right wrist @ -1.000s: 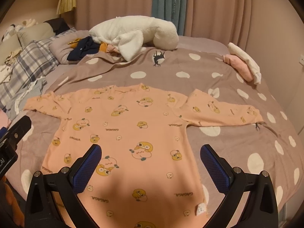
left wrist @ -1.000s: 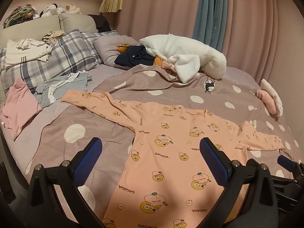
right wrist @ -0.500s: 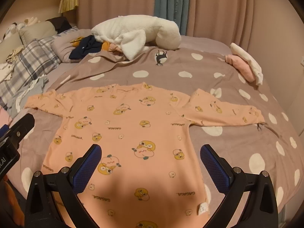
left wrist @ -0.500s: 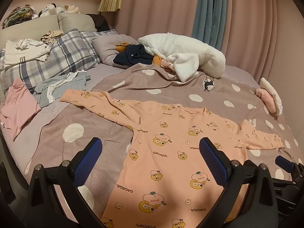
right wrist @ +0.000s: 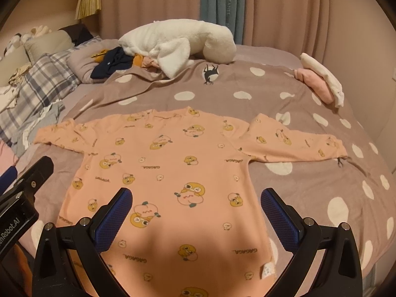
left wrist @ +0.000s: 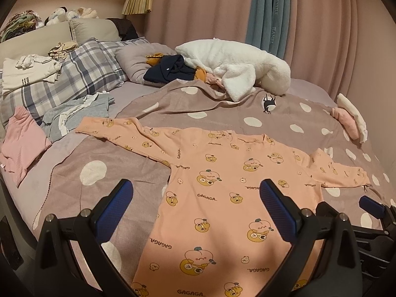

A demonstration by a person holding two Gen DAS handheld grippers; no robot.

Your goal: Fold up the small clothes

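Both grippers, left [left wrist: 195, 198] and right [right wrist: 196, 205], are gaping wide and empty; shirt [right wrist: 173, 173] is lying flat just ahead, on the bed [right wrist: 309, 185].

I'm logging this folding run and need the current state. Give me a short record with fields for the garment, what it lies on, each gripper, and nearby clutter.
garment: peach cartoon-print top, spread flat, both sleeves out, unfolded
surface: dotted brown blanket on the bed
left gripper: open, above the top, holding nothing
right gripper: open, above the top, holding nothing
clutter: white fleece bundle, plaid pillow, pink cloth
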